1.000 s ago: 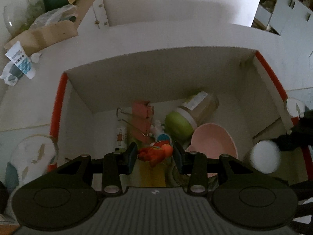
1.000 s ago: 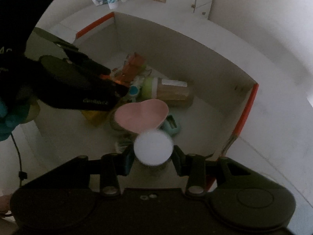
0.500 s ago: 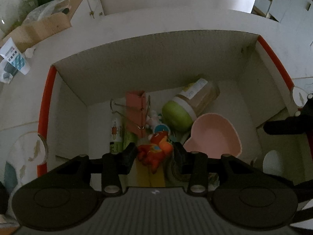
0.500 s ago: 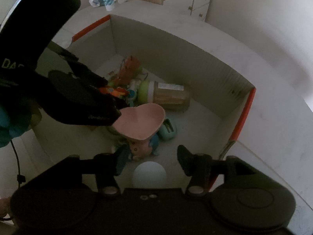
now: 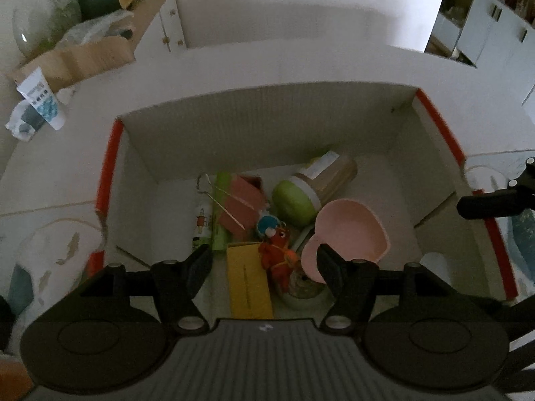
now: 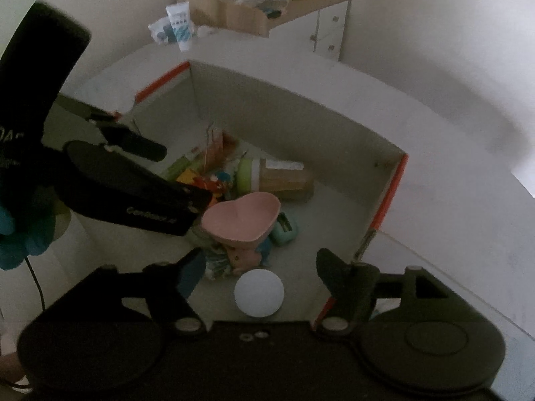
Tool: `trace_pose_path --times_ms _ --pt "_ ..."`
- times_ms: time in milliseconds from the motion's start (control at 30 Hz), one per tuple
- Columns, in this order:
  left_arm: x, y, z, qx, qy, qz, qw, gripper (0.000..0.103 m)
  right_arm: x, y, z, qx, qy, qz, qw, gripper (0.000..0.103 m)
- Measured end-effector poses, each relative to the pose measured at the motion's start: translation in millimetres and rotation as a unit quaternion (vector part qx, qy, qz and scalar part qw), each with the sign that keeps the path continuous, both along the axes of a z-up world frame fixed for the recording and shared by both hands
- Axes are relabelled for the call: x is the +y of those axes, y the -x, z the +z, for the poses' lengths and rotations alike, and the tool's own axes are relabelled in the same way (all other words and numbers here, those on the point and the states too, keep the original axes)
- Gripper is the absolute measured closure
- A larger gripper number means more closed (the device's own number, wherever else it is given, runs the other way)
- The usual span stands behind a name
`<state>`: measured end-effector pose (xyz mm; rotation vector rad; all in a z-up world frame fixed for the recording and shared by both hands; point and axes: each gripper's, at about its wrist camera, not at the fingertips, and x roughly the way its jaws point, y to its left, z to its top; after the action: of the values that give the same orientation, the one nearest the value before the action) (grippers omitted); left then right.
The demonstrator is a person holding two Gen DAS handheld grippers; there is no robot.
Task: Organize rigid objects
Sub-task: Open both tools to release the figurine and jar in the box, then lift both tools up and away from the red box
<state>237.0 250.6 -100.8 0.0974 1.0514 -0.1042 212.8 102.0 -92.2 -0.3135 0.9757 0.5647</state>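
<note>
From the left wrist, the left hand-held gripper [image 5: 264, 257] is opening, gripping nothing, above a red toy [image 5: 279, 257] lying in the cardboard box [image 5: 267, 123]; its labels are unreadable. From the right wrist, the right hand-held gripper [image 6: 259, 264] is opening, the white ball [image 6: 259, 292] free between its jaws on the box floor, and partial white lettering on the left tool is illegible.

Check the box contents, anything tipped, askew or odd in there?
Yes. In the cardboard box the green-lidded jar lies on its side rather than upright. The pink heart-shaped bowl sits tilted, perched on other items instead of the floor. The white ball lies loose near the front. Nothing looks spilled or broken.
</note>
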Motion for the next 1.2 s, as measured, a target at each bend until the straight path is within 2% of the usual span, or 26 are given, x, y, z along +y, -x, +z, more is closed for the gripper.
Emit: trace_pose_path --times_ms 333,500,700,767,1000,1067,1100,1200 --pt "-4.0 34.5 32.5 -0.053 0.003 0.002 0.9986 0.034 -30.5 22.7 32.2 -0.040 -0.084 -0.030 0.995 0.013" --pt "-4.3 54.1 44.1 -0.074 0.013 0.004 0.9971 0.028 -47.3 34.1 44.0 -0.060 -0.129 -0.048 0.989 0.002" --pt "-4.0 74.1 52.7 -0.088 0.030 0.009 0.9956 0.027 -63.1 47.1 54.7 -0.080 -0.172 -0.061 0.980 0.001" --pt "-4.5 81.7 55.7 -0.096 0.034 0.008 0.9948 0.020 -65.3 52.3 56.9 -0.087 -0.178 -0.061 0.978 0.000" --pt "-5.9 108.4 66.0 -0.123 0.045 0.009 0.9914 0.014 -69.1 71.4 62.1 -0.104 -0.185 -0.057 0.975 0.000" --pt "-6.4 114.0 68.4 -0.127 0.050 0.009 0.9906 0.002 -70.1 76.0 63.5 -0.107 -0.188 -0.057 0.975 0.000" --pt "-7.1 117.4 69.7 -0.131 0.050 0.009 0.9900 0.000 -70.9 78.3 64.2 -0.108 -0.190 -0.059 0.974 0.000" --pt "-11.3 127.0 72.7 -0.143 0.046 0.004 0.9887 0.000 -73.7 82.4 65.8 -0.109 -0.196 -0.061 0.973 0.000"
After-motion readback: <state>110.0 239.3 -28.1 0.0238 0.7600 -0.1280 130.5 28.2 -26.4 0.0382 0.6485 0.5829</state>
